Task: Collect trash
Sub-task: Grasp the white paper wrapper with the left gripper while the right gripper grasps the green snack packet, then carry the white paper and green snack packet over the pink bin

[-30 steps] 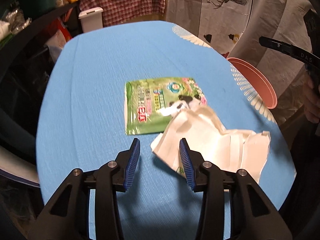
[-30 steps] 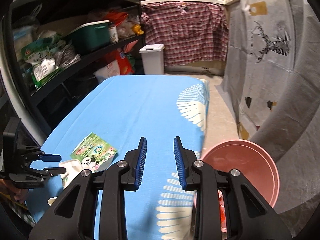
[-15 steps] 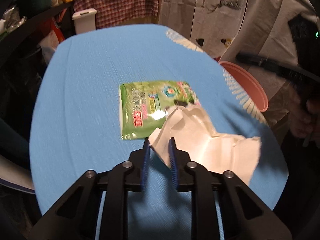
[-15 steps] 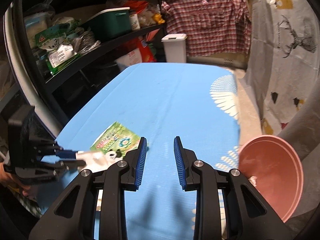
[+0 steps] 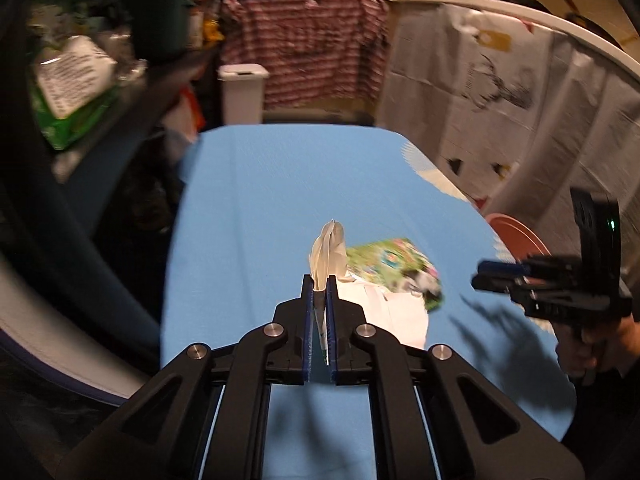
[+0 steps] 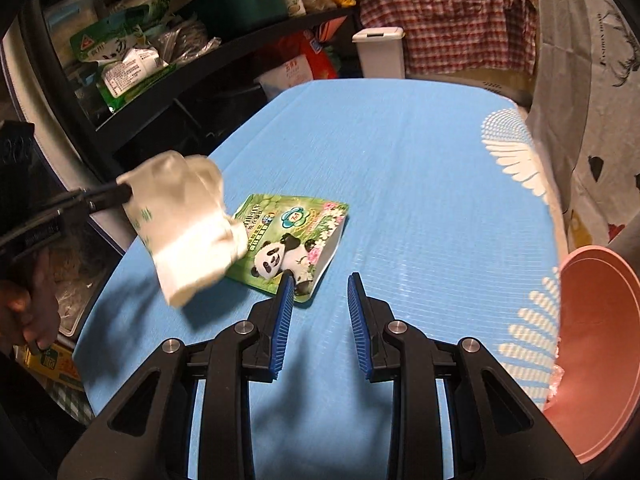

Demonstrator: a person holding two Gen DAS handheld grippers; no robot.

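Note:
My left gripper is shut on a crumpled white paper bag and holds it lifted above the blue table. In the right wrist view the bag hangs from the left gripper at the left. A green panda wrapper lies flat on the table, partly under the bag; it also shows in the left wrist view. My right gripper is open and empty, its left fingertip just over the wrapper's near edge.
A pink bin stands off the table's right edge, also in the left wrist view. Dark shelves with packages line the left. A white lidded bin stands beyond the far end.
My left gripper closed on the white bag and lifted it off the table. My right gripper moved left and down toward the green wrapper, still open.

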